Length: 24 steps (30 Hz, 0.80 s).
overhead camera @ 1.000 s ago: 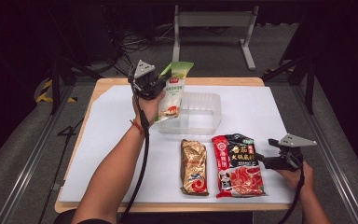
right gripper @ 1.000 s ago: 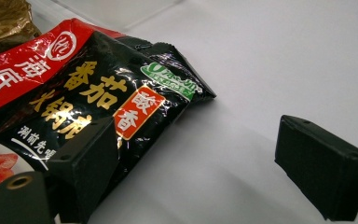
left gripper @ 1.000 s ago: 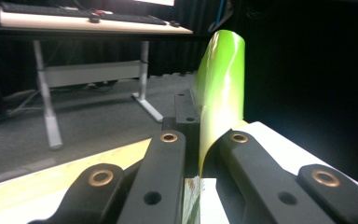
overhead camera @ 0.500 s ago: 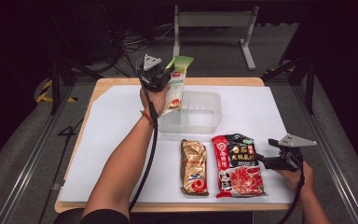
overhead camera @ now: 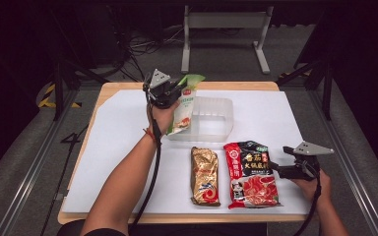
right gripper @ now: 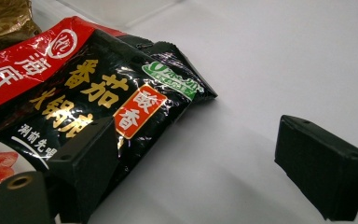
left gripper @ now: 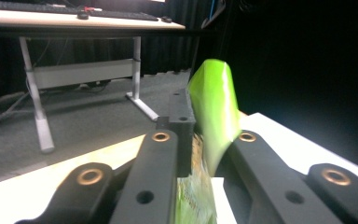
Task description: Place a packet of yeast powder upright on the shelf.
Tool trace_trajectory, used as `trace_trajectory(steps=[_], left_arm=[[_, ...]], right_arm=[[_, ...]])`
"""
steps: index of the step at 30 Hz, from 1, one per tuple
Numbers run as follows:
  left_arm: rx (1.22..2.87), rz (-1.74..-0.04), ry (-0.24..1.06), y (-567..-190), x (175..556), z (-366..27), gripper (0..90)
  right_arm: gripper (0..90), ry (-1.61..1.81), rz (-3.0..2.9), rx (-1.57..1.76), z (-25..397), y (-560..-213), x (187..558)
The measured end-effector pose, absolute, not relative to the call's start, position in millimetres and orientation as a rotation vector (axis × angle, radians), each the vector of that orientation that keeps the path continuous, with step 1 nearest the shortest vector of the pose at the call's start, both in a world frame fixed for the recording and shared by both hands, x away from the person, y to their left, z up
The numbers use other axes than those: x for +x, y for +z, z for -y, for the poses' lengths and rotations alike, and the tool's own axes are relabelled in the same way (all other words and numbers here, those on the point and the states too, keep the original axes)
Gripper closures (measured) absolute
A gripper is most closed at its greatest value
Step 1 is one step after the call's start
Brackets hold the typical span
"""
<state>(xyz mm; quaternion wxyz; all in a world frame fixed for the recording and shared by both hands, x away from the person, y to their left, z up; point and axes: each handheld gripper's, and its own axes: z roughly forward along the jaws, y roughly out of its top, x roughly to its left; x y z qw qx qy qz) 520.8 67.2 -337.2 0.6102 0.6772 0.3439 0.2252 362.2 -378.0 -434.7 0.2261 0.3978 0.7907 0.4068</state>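
**Asker:** While the left gripper (overhead camera: 173, 91) hangs above the table (overhead camera: 113, 128), what is it carrying?

**Describer:** It is clenched on the green top of a white pouch (overhead camera: 184, 105), held over the near left corner of a clear tub (overhead camera: 211, 120). The pouch dangles limp, so it looks soft and light. Its glossy film may slip, so gripping the flat sealed top seems safest.

**Asker:** And the right gripper (overhead camera: 274, 168)?

**Describer:** Its jaws are spread, holding nothing, beside a red and black packet (overhead camera: 250, 174).
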Motion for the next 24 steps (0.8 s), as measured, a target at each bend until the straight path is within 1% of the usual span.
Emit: trace_trajectory(steps=[2, 3, 4, 6, 9, 14, 19, 24], left_arm=[[1.569, -0.77, 0.486, -338.5, 519.5, -71.5, 82.0], [1.569, -0.77, 0.486, -338.5, 519.5, -71.5, 77.6], [1.587, -0.751, 0.483, -339.7, 516.7, -74.3, 75.4], [1.604, -0.725, 0.48, -341.3, 512.7, -76.8, 73.8], [1.638, -0.698, 0.483, -342.4, 507.9, -79.3, 68.6], [1.697, -0.634, 0.458, -349.0, 495.6, -88.3, 65.3], [1.739, -0.591, 0.435, -356.8, 481.9, -100.2, 65.2], [1.847, -0.539, 0.434, -370.2, 468.9, -106.6, 71.5]], right_arm=[[14.1, 1.121, -2.178, 1.1, 377.8, -434.7, 362.0], [14.1, 1.12, -2.178, 1.1, 377.7, -434.7, 362.0], [14.1, 1.119, -2.179, 1.097, 377.8, -434.7, 362.0], [14.1, 1.118, -2.18, 1.098, 377.7, -434.8, 362.1], [14.1, 1.12, -2.181, 1.098, 377.7, -434.8, 362.1], [14.1, 1.117, -2.183, 1.098, 377.4, -434.9, 362.1], [14.1, 1.117, -2.182, 1.098, 377.3, -435.0, 362.2], [14.1, 1.115, -2.183, 1.099, 377.2, -435.0, 362.2]])
